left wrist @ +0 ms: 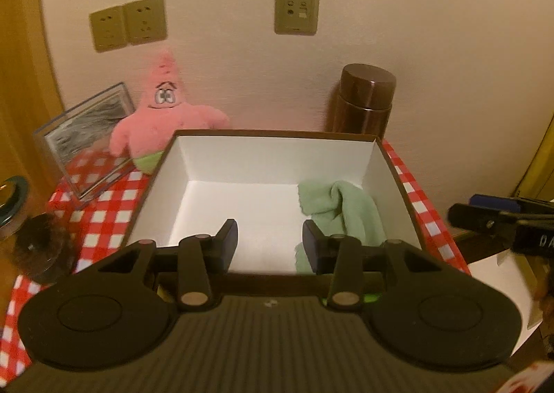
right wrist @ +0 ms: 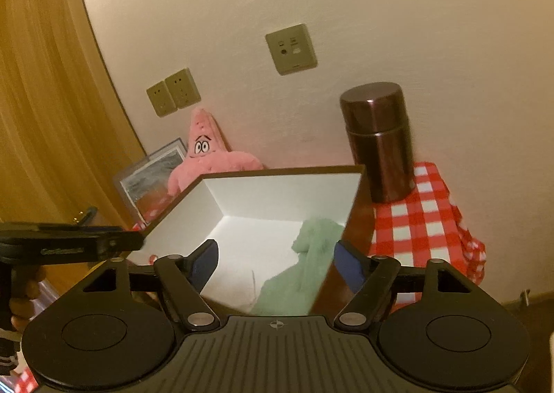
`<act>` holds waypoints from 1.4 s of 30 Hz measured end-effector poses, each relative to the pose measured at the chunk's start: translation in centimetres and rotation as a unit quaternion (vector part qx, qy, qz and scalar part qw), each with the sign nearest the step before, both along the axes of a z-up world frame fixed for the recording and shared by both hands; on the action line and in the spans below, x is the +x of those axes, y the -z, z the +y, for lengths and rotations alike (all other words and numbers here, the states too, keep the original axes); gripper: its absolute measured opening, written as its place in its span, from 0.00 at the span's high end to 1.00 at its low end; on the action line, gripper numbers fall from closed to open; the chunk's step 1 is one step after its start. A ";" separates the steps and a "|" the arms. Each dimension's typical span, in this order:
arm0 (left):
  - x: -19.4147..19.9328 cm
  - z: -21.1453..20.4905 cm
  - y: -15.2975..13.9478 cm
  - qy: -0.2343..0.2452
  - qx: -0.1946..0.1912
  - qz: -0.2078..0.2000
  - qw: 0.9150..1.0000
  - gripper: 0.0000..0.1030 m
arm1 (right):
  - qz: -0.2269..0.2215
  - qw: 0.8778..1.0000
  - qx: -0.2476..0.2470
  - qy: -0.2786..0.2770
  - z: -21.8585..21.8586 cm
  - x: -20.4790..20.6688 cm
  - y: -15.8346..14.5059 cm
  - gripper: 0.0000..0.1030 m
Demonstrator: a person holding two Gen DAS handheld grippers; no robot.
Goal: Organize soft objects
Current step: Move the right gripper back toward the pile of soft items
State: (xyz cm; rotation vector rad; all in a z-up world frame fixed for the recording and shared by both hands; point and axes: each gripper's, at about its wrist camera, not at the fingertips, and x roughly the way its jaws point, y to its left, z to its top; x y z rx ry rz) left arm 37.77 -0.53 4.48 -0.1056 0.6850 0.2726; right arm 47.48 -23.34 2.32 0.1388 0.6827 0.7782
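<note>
An open box (left wrist: 180, 157) with white inside walls stands on the red checked cloth. A green cloth (left wrist: 342, 209) lies crumpled in its right side; it also shows in the right wrist view (right wrist: 311, 254). A pink star plush (left wrist: 166, 116) sits upright behind the box's left corner against the wall, also seen in the right wrist view (right wrist: 207, 161). My left gripper (left wrist: 270, 244) is open and empty above the box's near edge. My right gripper (right wrist: 275, 265) is open and empty, straddling the box's right wall (right wrist: 349, 199).
A brown metal flask (left wrist: 365, 98) stands behind the box's right corner (right wrist: 381, 147). A clear picture frame (left wrist: 83, 136) leans left of the plush. A dark round object (left wrist: 38, 247) sits at the table's left edge. The checked cloth (right wrist: 415, 220) hangs over the right edge.
</note>
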 end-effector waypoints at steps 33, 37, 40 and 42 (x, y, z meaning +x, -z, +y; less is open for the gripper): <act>-23.4 13.2 7.8 -0.022 -0.028 0.104 0.994 0.63 | 0.109 0.994 -0.011 -0.018 9.0 -20.1 4.1 0.31; -22.9 14.6 9.0 0.008 -0.035 0.108 0.993 0.63 | 0.125 0.992 -0.010 -0.022 12.2 -21.6 5.3 0.38; -22.1 15.4 9.9 0.031 -0.034 0.110 0.993 0.63 | 0.131 0.991 -0.009 -0.016 14.4 -21.9 6.1 0.45; -21.5 16.1 10.5 0.045 -0.033 0.110 0.992 0.64 | 0.138 0.990 -0.007 -0.013 15.5 -21.8 6.4 0.48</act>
